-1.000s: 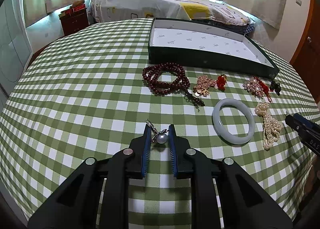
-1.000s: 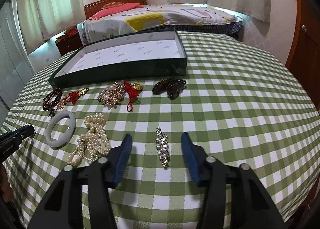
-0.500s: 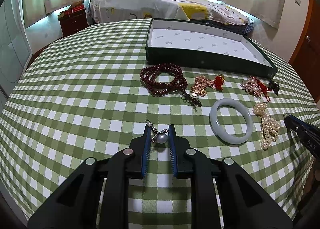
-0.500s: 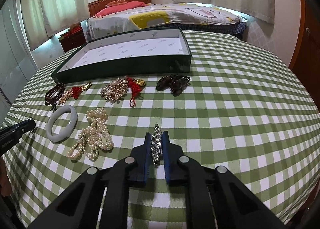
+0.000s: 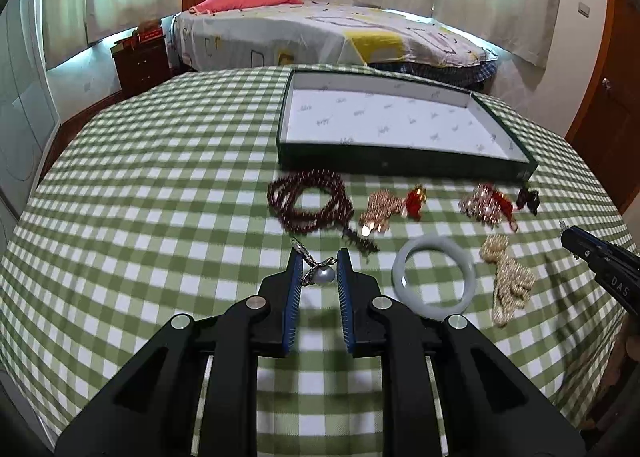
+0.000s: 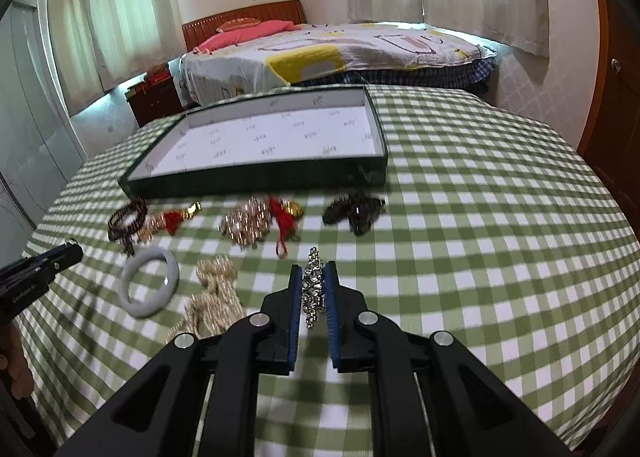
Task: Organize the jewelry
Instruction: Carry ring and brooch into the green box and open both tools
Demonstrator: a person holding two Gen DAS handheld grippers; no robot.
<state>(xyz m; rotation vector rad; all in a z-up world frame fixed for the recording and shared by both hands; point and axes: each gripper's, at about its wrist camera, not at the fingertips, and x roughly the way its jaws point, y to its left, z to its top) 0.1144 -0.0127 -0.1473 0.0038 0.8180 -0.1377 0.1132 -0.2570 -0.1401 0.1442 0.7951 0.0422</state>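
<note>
Left tool (image 5: 318,271) angled down, clamping pearl pendant (image 5: 323,276); right tool (image 6: 313,289) angled down, clamping rhinestone clip (image 6: 312,285).

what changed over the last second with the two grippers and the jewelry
The right gripper closed from wide open onto the rhinestone brooch and now pinches it. The left gripper kept its grip on the pearl pendant and lifted it slightly. The green box is still empty.
</note>
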